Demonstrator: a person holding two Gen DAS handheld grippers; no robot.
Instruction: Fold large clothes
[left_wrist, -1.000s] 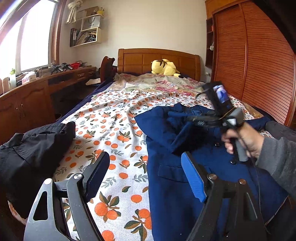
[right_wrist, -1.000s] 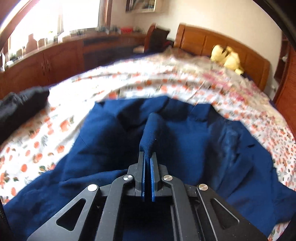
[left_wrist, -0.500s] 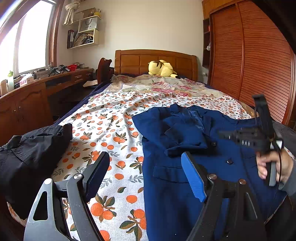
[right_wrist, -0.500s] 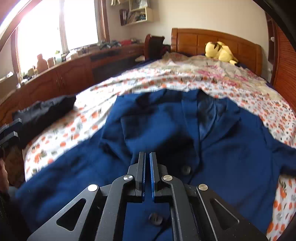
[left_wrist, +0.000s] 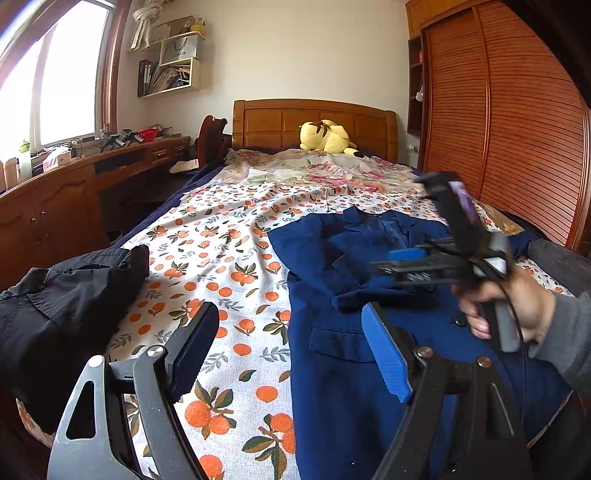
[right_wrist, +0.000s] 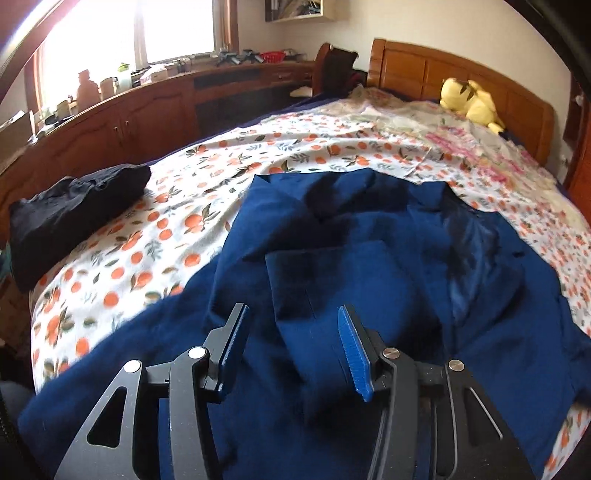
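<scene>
A navy blue jacket (left_wrist: 343, 369) lies spread on the orange-print bed sheet (left_wrist: 229, 266), one sleeve folded across its chest (right_wrist: 332, 280). My left gripper (left_wrist: 291, 350) is open and empty, held above the jacket's left edge. My right gripper (right_wrist: 291, 339) is open and empty, just above the folded sleeve; it also shows in the left wrist view (left_wrist: 417, 262), held by a hand over the jacket.
A black garment (left_wrist: 62, 306) lies bunched at the bed's left edge, also in the right wrist view (right_wrist: 70, 214). A yellow plush toy (left_wrist: 327, 136) sits by the wooden headboard. A wooden desk (left_wrist: 74, 192) runs along the left, a slatted wardrobe (left_wrist: 517, 122) on the right.
My right gripper let go of the jacket sleeve, which now lies folded on the chest, and its jaws opened. It drew back and came forward again. The left gripper stayed open.
</scene>
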